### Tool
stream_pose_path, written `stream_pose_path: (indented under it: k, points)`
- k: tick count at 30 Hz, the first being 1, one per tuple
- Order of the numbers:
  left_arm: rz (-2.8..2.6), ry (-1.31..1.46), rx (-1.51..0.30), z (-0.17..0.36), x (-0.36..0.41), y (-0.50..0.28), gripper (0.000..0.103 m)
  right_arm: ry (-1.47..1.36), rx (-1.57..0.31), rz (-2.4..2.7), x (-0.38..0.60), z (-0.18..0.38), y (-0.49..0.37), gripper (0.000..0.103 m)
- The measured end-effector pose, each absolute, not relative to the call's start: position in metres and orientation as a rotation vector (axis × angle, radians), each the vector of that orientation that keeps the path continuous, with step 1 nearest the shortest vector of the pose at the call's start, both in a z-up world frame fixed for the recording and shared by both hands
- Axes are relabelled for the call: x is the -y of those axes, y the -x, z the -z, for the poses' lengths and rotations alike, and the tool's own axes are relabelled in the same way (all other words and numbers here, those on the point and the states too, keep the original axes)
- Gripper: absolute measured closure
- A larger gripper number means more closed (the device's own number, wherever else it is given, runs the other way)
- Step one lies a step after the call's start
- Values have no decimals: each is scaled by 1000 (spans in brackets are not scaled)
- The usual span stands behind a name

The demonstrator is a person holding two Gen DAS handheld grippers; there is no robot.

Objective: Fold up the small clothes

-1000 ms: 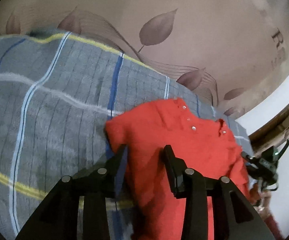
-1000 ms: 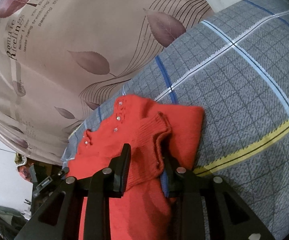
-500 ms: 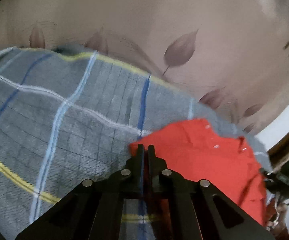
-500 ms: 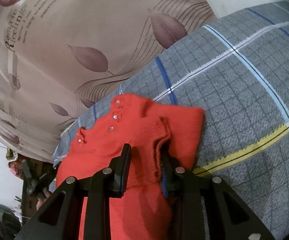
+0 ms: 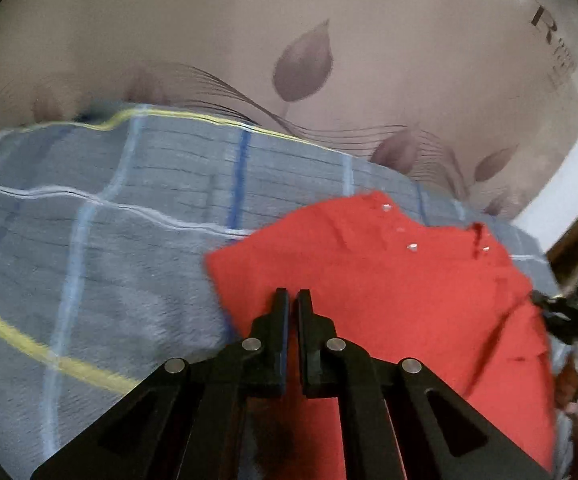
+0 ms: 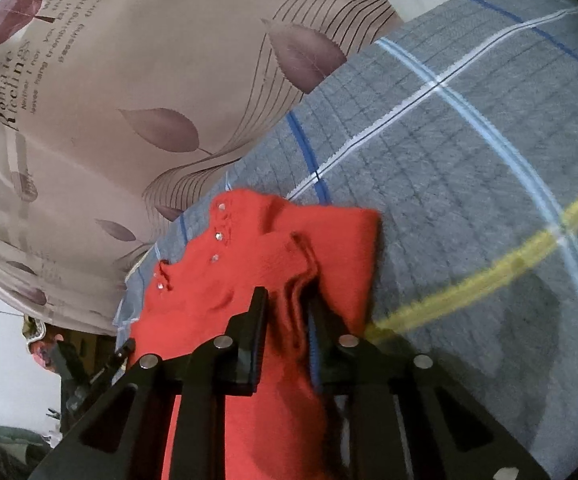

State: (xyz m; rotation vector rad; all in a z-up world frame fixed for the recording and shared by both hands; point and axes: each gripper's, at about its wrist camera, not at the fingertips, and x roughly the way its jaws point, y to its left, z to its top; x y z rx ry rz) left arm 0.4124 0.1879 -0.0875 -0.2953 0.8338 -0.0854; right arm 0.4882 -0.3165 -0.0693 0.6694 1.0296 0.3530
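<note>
A small red knitted sweater (image 5: 389,292) with shiny studs (image 5: 411,246) along its neckline lies on a grey plaid blanket (image 5: 129,240). My left gripper (image 5: 293,294) is shut near the sweater's left edge, and a pinch of the knit seems caught between the pads. In the right wrist view the same sweater (image 6: 217,280) shows a ribbed sleeve cuff (image 6: 301,256) bunched up between the fingers of my right gripper (image 6: 287,294). Its jaws are opening slightly while the pads still press on the bunched knit.
The blanket (image 6: 469,200), striped in blue, white and yellow, spreads wide beside the sweater. A beige curtain (image 6: 129,80) with leaf prints hangs right behind it. Dark gear (image 5: 569,316) stands past the blanket's edge.
The left jaws, open around the sweater's edge a second ago, have closed on it, and the hand has shifted a little. The right gripper stays on the sleeve cuff.
</note>
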Motion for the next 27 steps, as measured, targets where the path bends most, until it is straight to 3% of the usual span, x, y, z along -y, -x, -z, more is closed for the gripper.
stream_pose_path:
  k: [4, 5, 8, 16, 27]
  points:
    - [202, 371, -789, 55, -190, -353, 97, -652, -971, -331, 336, 42, -441, 55]
    - [234, 356, -771, 45, -186, -326, 90, -644, -970, -352, 339, 36, -419, 49]
    - [257, 305, -756, 37, -166, -272, 41, -602, -998, -442, 342, 31, -352, 45]
    - [367, 373, -826, 59, -140, -152, 39, -524, -1043, -487, 347, 41, -193, 44]
    - [392, 698, -919, 92, -161, -73, 39, -478, -1040, -543, 321, 41, -130, 44]
